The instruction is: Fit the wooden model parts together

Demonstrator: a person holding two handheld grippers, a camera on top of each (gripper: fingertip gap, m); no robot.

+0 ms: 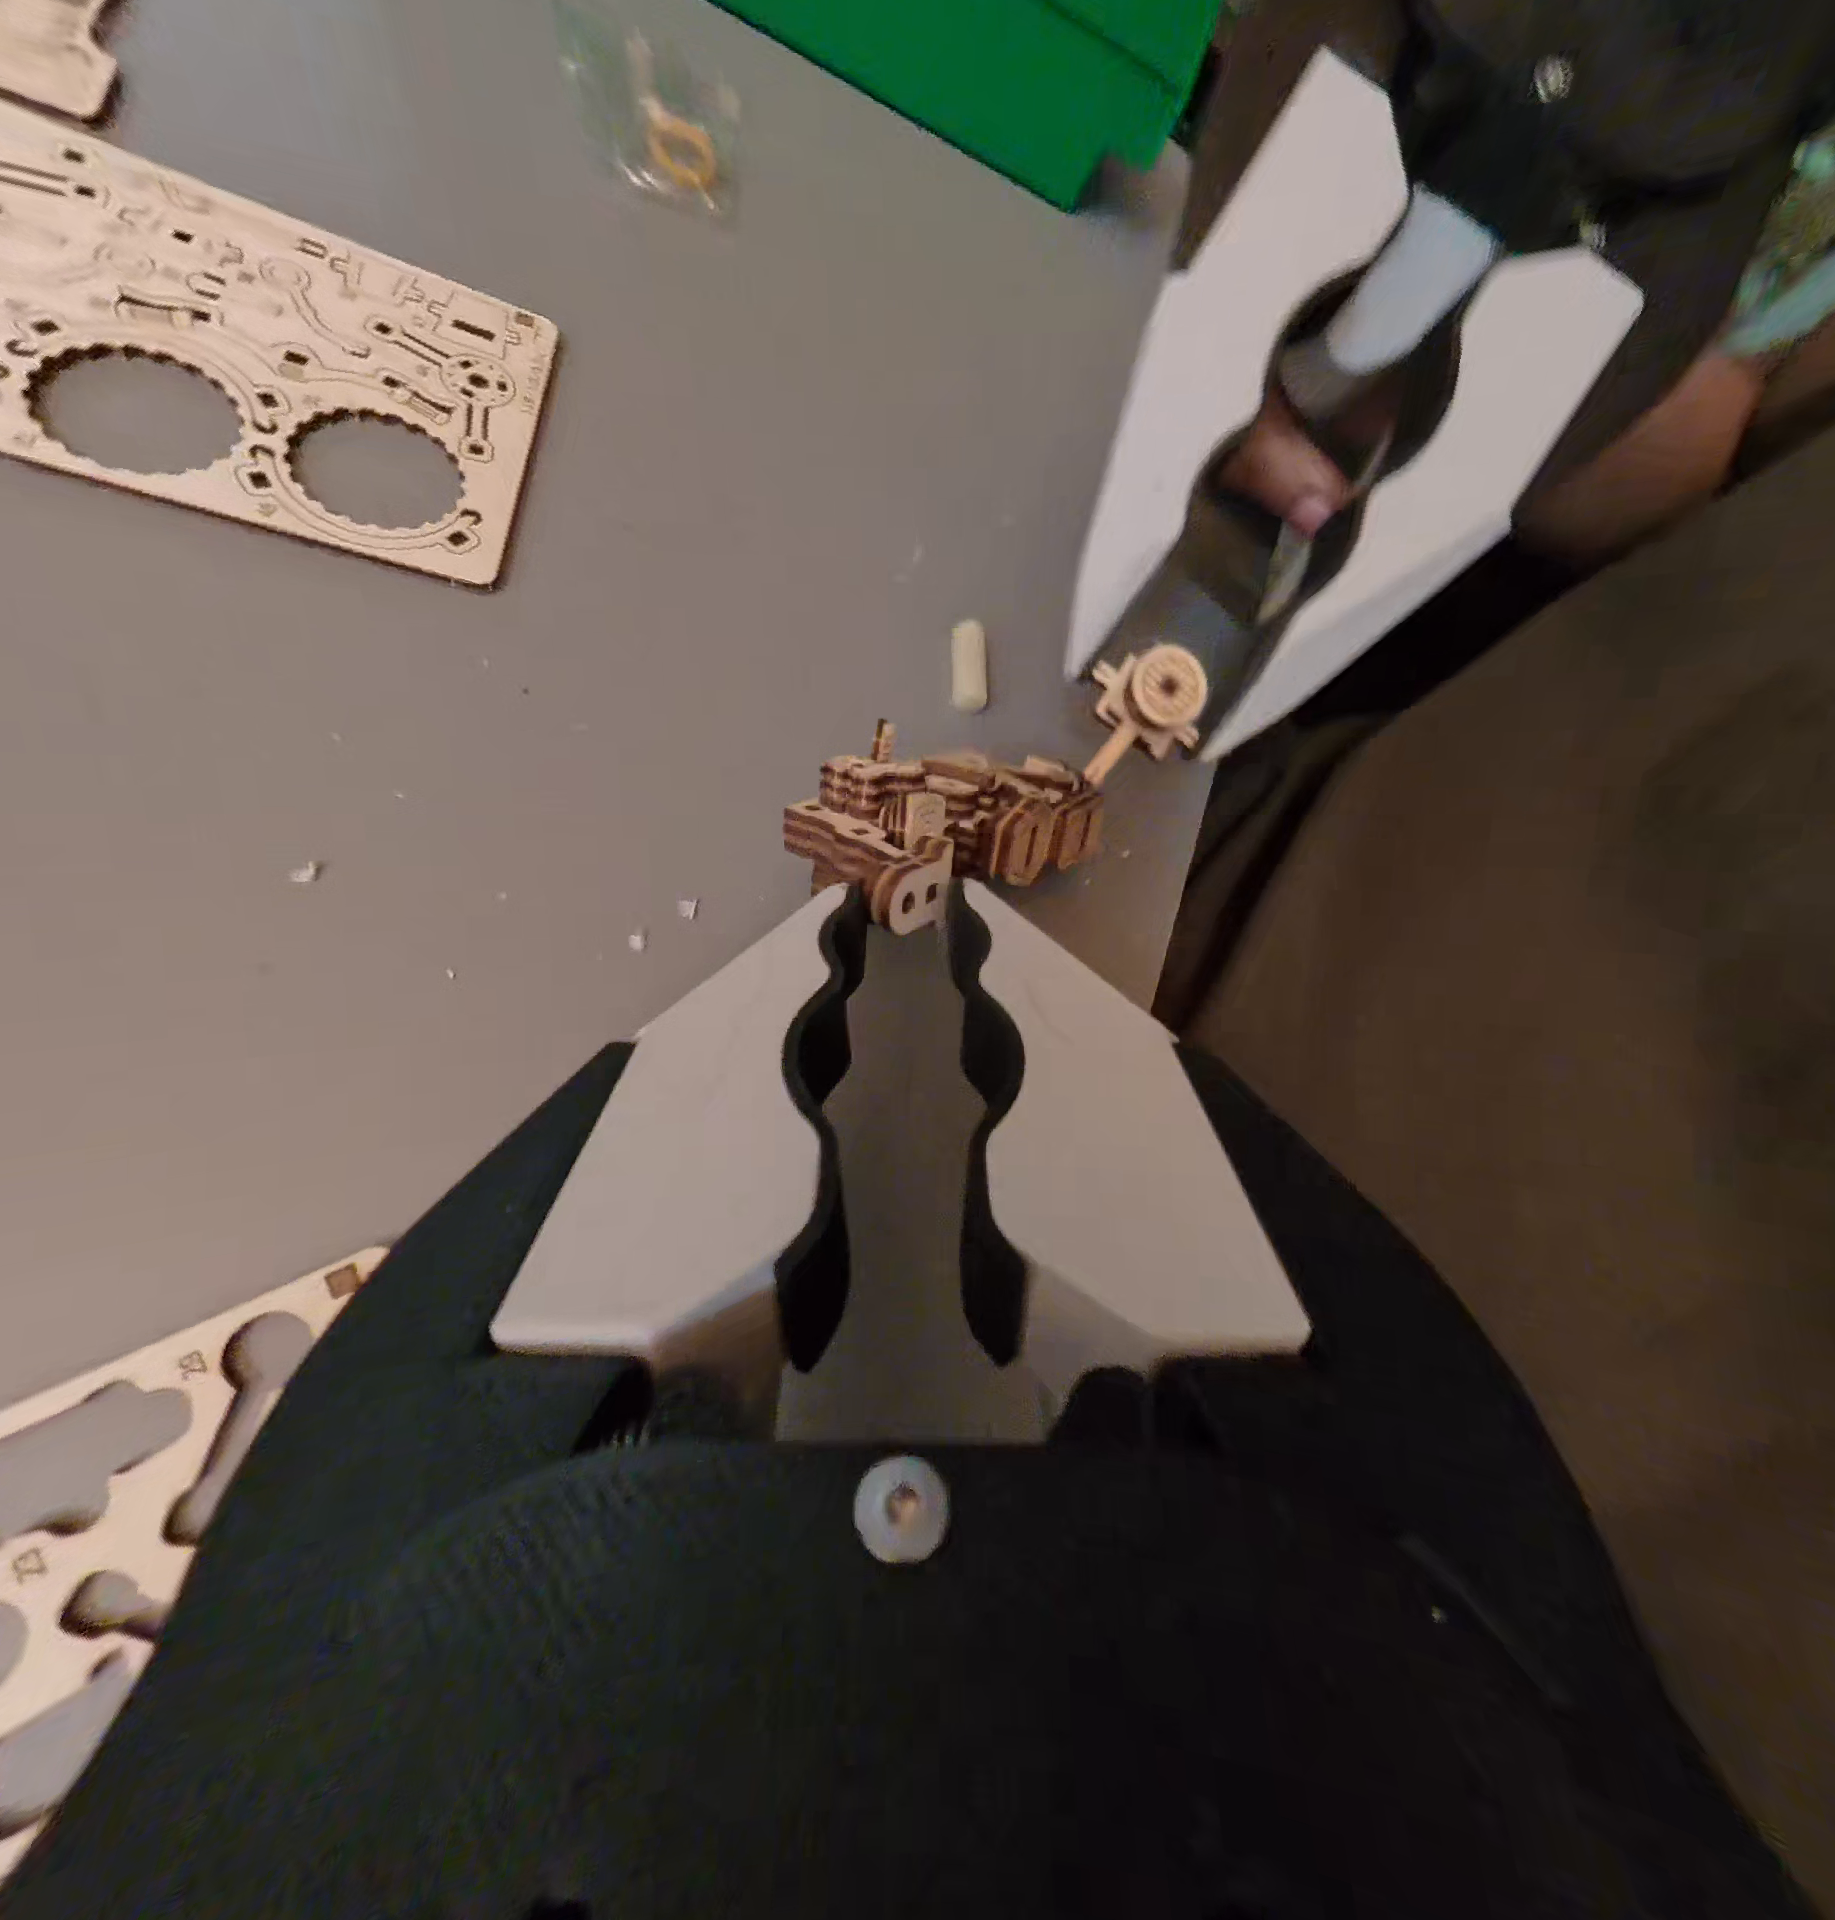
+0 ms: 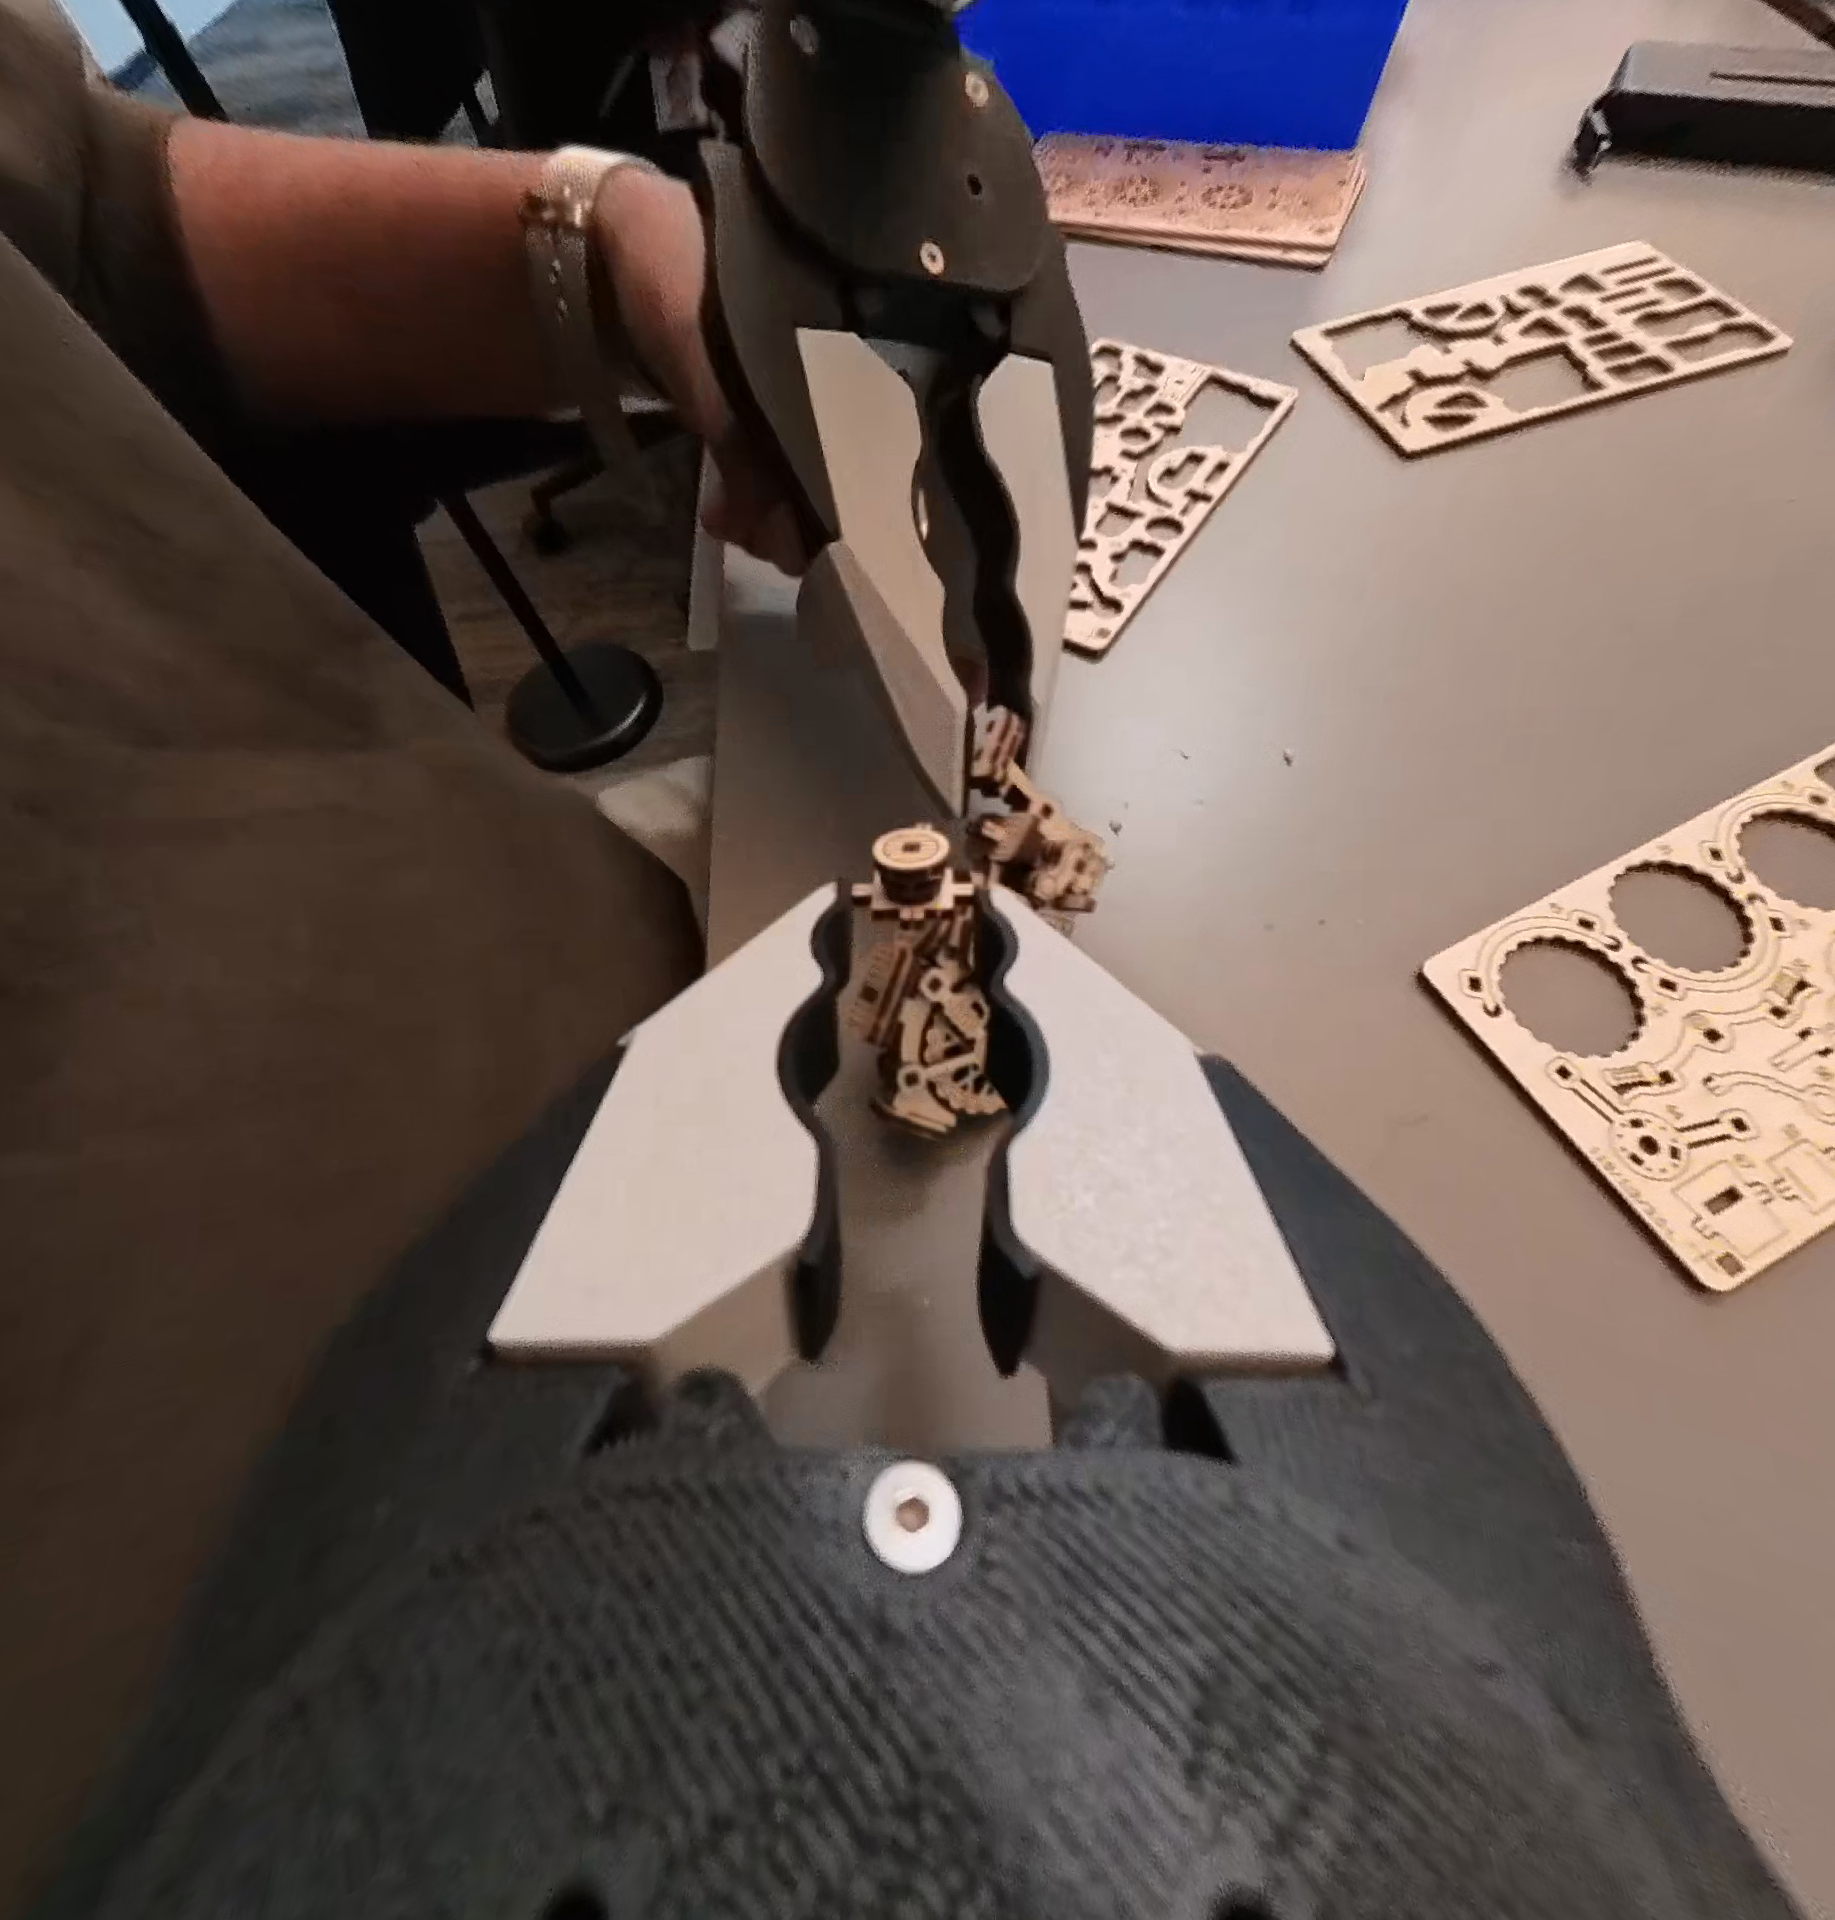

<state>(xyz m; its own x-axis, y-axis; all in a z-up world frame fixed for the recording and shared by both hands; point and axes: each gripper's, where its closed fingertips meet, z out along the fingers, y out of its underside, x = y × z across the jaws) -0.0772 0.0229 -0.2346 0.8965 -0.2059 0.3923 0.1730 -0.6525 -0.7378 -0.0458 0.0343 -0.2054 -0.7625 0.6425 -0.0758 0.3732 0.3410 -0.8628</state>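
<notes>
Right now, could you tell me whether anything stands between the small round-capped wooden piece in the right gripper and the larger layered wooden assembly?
Nothing visible does: the small round-capped wooden piece and the larger layered wooden assembly are separated only by open air.

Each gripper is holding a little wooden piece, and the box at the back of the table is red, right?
Not red: the left wrist view shows the box is green. Otherwise right: left gripper and right gripper each hold a wooden piece.
</notes>
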